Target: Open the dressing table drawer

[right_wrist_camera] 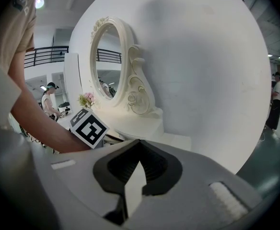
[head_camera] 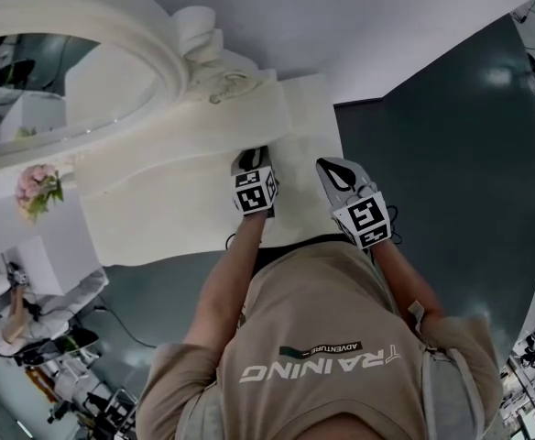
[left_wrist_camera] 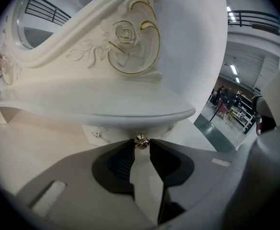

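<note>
Two jaws of the left gripper (left_wrist_camera: pixel 141 147) stand a narrow gap apart, with the small gold knob (left_wrist_camera: pixel 141 140) between their tips. Both tips appear to lie against its sides. The knob is fixed to the drawer (left_wrist_camera: pixel 101 133) front, which lies back under the overhang of the table top (left_wrist_camera: pixel 106 107), so the drawer reads as closed. In the head view this gripper sits at the near edge of the top, angled downward. The right gripper (right_wrist_camera: pixel 139 152) has its jaws together with nothing between them. It is held in the air just beside the left one, clear of the table. Behind the top rises the carved mirror frame (left_wrist_camera: pixel 125 37). Step in hand: taking hold of the knob; the pull has not begun. Next move, as judged: firm up the pinch, then draw straight back toward the person along the drawer's run, so that the small round knob does not slip from the tips.
</note>
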Demonstrator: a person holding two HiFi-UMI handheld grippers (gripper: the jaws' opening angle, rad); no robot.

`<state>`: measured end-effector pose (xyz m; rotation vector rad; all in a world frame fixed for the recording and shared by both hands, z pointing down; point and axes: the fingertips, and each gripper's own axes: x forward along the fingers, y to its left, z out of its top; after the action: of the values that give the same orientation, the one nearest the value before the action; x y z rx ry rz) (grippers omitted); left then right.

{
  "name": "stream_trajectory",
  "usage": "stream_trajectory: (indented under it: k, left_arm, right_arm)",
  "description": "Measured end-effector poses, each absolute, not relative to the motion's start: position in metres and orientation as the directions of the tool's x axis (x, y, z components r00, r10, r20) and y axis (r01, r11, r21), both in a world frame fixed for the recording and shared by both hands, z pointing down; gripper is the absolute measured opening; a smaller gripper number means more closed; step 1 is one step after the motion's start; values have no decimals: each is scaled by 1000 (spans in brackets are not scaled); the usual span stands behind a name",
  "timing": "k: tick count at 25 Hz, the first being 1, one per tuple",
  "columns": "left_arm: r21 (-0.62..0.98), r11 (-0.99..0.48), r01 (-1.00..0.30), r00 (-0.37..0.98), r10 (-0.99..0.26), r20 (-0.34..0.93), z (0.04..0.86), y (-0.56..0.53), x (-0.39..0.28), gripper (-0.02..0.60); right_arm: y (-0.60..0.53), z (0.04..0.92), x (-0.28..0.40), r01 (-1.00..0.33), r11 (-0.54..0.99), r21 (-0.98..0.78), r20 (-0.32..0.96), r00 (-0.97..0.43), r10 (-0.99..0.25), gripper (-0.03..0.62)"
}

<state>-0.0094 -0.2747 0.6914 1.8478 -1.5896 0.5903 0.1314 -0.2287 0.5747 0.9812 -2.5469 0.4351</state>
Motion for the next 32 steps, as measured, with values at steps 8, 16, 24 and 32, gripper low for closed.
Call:
stream_trajectory:
  k: [8,16,24,32]
  left_arm:
    - [144,-109,-983,180,-685,706,691,-267,-5,112]
    - [140,-114,-984,180,-671,719,694,-251,-4,112]
    - [141,-130,-981,192,-650,736,695,-228,-1,112]
    - [122,-147,-982,189,-648,738,697,-221,0,112]
  right_arm:
    - [-228,577,127,-693,703,-159,444,-686,-576,2]
    - [-224,579,126,-692,705,-153,441,-687,-578,3]
    - [-210,578,123,-696,699,-162,445,-684,-578,3]
    - [-202,582,120,-693,702,-164,453,-685,-571,2]
